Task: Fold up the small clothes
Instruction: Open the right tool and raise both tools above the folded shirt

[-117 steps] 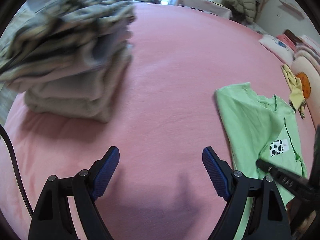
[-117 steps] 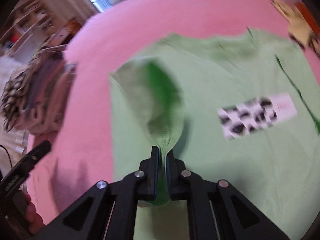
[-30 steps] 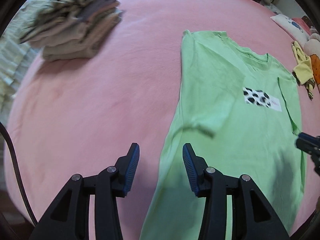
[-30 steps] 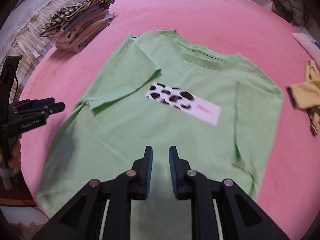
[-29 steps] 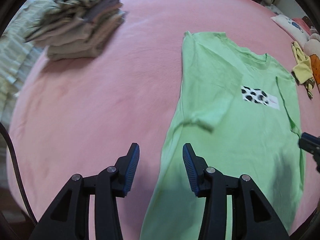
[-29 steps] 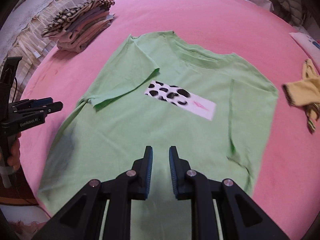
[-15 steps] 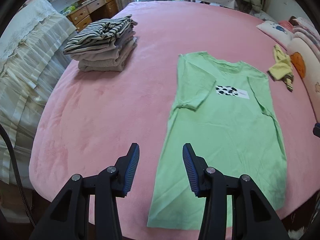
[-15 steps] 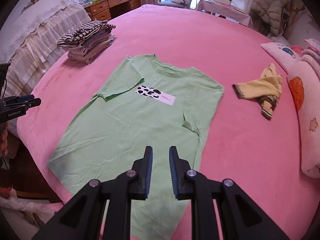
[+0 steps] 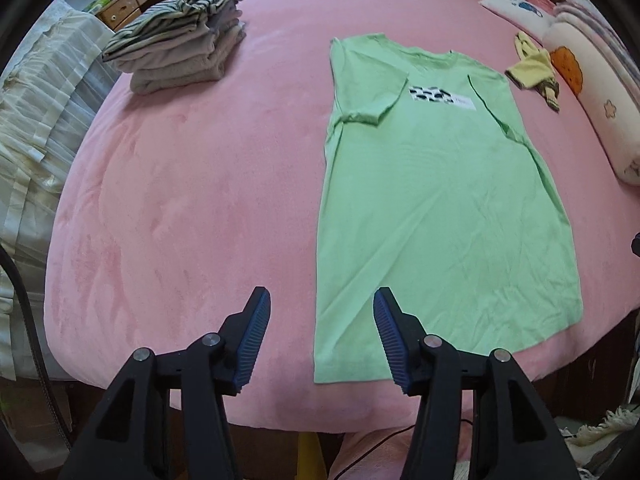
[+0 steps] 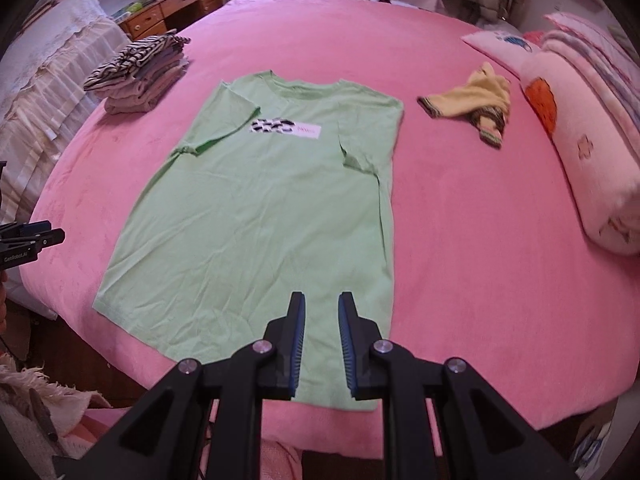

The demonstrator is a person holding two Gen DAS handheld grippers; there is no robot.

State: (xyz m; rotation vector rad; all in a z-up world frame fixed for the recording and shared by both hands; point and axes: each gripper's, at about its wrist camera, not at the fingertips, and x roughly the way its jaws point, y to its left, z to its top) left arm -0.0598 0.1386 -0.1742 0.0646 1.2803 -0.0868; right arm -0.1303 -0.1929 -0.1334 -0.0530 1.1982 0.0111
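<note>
Now, step in hand: sleeves are tucked in on the green T-shirt (image 10: pixel 260 216), so the lengthwise fold looks next, I'd say.
Where it lies: flat, face up on the pink bedspread (image 10: pixel 472 240), hem at the near edge, collar far.
Left gripper (image 9: pixel 320 336): jaws spread wide, holding nothing, poised above the shirt's near-left hem corner.
Right gripper (image 10: pixel 321 340): jaws apart by a narrow gap, empty, above the hem's right part.
Next move: probably each pinches a hem corner and carries it up toward the collar.
Fabric: thin, soft cotton-like knit, lightly creased; spotted print strip (image 10: pixel 285 127) on the chest.
Nearby: folded stack (image 10: pixel 138 76), crumpled yellow garment (image 10: pixel 476 100).
</note>
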